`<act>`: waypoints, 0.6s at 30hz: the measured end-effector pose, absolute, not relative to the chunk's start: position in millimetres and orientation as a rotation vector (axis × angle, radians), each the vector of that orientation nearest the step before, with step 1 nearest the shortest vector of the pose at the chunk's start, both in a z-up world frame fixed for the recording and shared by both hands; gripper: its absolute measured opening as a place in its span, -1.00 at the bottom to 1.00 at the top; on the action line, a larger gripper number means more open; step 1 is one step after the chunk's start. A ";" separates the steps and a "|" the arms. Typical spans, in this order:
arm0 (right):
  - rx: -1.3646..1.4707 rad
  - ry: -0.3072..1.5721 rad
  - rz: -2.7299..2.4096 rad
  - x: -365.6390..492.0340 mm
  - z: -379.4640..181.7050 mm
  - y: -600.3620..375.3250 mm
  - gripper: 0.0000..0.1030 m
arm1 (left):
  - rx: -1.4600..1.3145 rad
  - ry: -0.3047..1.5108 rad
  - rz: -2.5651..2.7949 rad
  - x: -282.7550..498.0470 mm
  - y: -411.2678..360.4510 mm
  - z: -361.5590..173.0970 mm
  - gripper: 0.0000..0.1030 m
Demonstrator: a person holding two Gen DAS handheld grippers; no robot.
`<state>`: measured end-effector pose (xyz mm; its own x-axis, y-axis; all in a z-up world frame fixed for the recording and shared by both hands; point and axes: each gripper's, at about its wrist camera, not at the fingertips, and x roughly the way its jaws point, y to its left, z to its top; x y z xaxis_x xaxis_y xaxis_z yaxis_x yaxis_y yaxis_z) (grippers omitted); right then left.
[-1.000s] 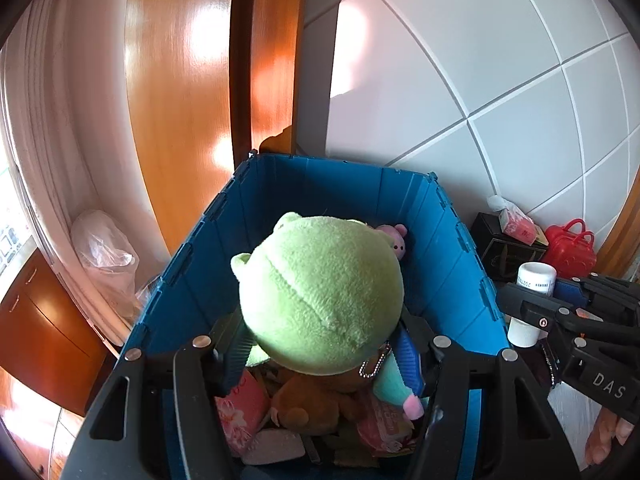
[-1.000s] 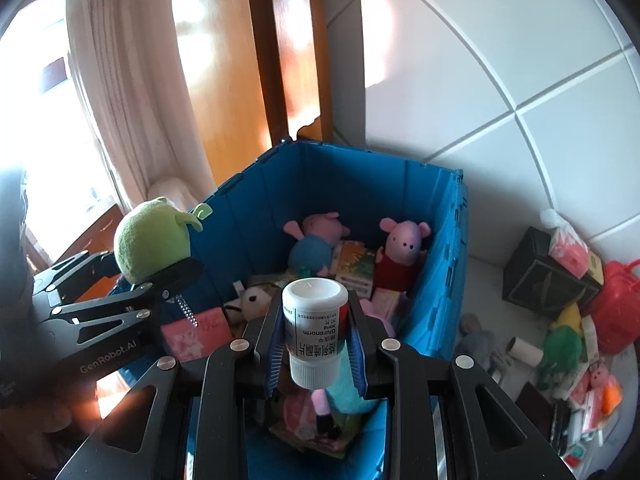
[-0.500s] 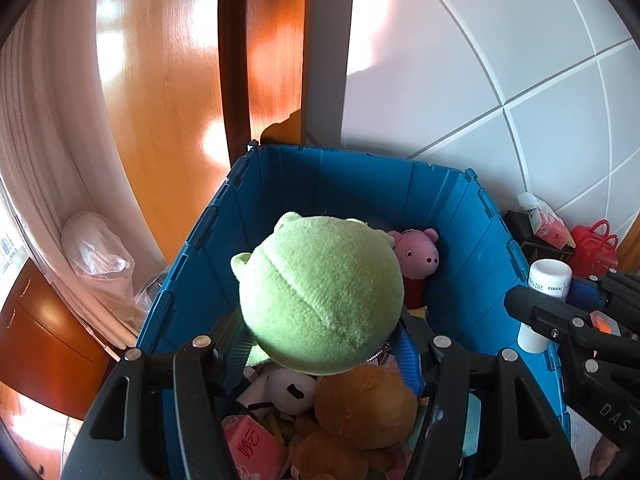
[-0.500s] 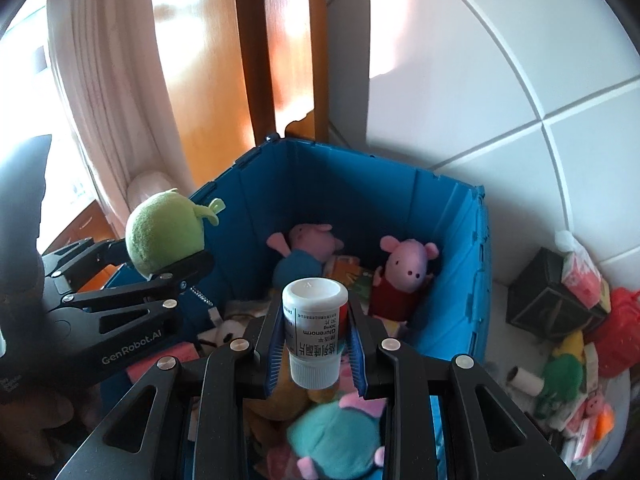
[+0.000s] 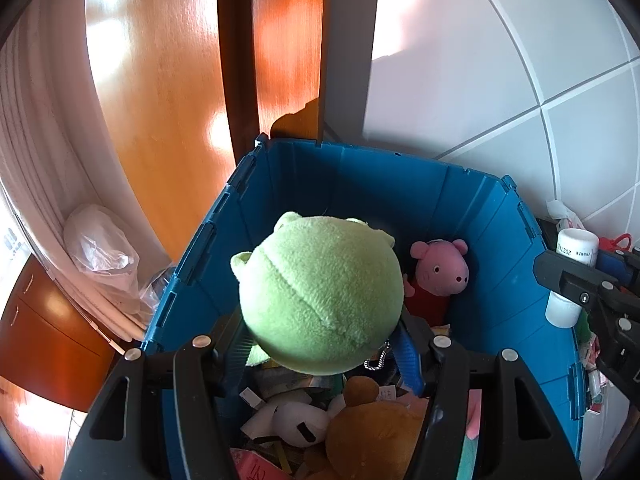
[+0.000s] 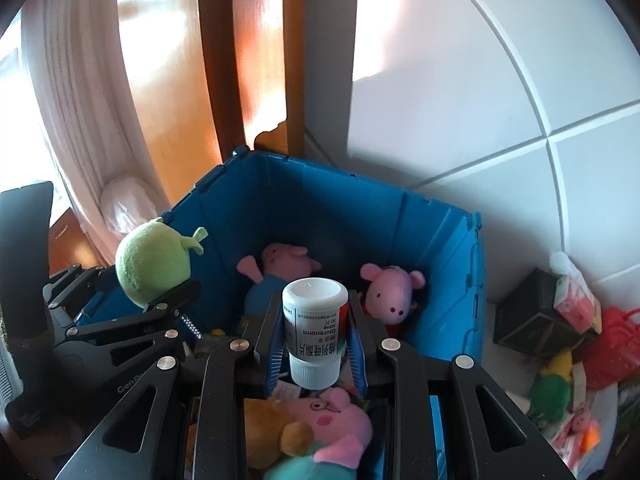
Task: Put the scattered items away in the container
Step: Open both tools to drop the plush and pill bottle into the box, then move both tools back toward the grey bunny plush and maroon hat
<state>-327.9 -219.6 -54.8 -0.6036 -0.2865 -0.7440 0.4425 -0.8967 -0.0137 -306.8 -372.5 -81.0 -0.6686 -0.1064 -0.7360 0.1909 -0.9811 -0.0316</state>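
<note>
The left gripper is clamped on a round green plush, its fingers part-way apart around the toy, which hides the pads and much of the bin below. The right gripper is nearly closed on a white pill bottle, held upside down with its ribbed cap lowest. Both are held above the blue container. Just beneath the right gripper's fingers lies a pink pig plush in teal, blurred and cut off by the frame. Farther ahead a pig in red leans on the far wall. Beyond the container's right side, scattered items on the floor are too blurred to name.
</note>
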 end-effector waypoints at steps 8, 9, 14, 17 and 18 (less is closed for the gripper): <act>1.059 0.124 -2.524 -343.4 -47.1 -202.5 0.95 | 1.098 0.246 -2.735 -311.6 -381.7 -72.0 1.00; 1.065 0.119 -2.520 -343.1 -47.4 -199.3 0.96 | 1.107 0.242 -2.731 -311.0 -382.3 -72.1 1.00; 1.078 0.118 -2.520 -339.4 -47.1 -189.6 0.96 | 1.123 0.239 -2.713 -306.2 -385.0 -74.5 1.00; 1.077 0.124 -2.519 -334.0 -47.7 -186.6 0.96 | 1.121 0.223 -2.714 -303.5 -382.7 -75.1 1.00; 1.076 0.124 -2.519 -332.4 -47.5 -185.7 0.96 | 1.121 0.219 -2.714 -301.6 -381.9 -75.1 1.00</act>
<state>-332.4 -185.7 -47.5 -0.6254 -0.3229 -0.7104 0.3910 -0.9175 0.0729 -301.6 -381.9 -75.1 -0.6936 -0.1249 -0.7094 0.2370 -0.9696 -0.0611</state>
